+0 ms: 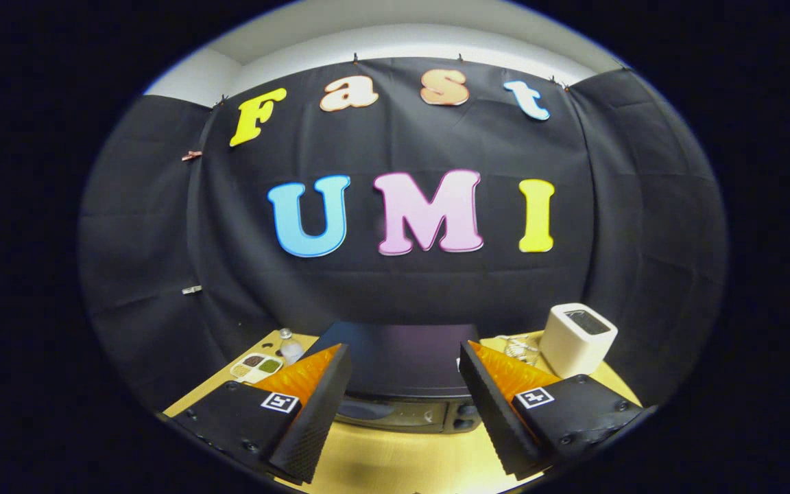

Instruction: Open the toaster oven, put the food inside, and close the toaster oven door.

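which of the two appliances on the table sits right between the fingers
The dark toaster oven, just ahead between the open fingers. The white toaster stands off to its right, beyond the right finger.

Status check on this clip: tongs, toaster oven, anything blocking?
Tongs open, holding nothing. Toaster oven just ahead between the fingers, door looks closed. White box and condiment tray off to the sides, approach unobstructed.

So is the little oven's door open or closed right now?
Closed. The toaster oven shows its glass door flat against the front, just ahead of the gripper, whose jaws stand wide apart, holding nothing.
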{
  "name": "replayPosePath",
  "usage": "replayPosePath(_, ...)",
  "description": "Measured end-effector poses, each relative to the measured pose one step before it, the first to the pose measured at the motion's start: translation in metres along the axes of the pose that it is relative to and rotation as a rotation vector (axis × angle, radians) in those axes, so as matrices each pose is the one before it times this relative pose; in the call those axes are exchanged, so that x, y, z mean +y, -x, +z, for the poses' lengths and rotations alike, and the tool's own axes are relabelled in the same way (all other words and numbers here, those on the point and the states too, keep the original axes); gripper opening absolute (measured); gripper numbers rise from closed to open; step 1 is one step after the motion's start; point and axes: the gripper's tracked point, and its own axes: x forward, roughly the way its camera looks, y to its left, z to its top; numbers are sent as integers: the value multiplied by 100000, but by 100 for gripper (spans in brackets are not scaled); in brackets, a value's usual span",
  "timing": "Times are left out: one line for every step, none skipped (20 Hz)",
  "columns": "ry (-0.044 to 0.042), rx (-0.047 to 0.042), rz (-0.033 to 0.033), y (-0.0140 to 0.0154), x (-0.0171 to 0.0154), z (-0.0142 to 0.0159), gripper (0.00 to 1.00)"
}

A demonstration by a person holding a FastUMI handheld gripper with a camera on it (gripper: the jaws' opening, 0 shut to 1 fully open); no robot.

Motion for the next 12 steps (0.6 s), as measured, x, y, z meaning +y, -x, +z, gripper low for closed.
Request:
replayPosePath(1074,-841,-1664,667,-808,400,98)
replayPosePath(855,-768,-1804,706,-973,368,98)
replayPosePath(467,-799,-2284,775,-1038,449,98)
replayPosePath(-34,-839,-2088,713,-898,227,98)
replayPosePath(-710,-261,-1923,598,-638,96,98)
replayPosePath(-1099,-59,-1396,665,-598,24,98)
replayPosePath(-889,-202,-970,508,-340,35,98)
replayPosePath(-206,-213,-784,289,-344,166,98)
replayPosePath(481,-157,-521,156,-267,7,98)
replayPosePath(508,216,-166,-4,31,-3,98)
replayPosePath(117,295,306,32,197,19,98)
replayPosePath(-214,-119,387,-24,212,126,98)
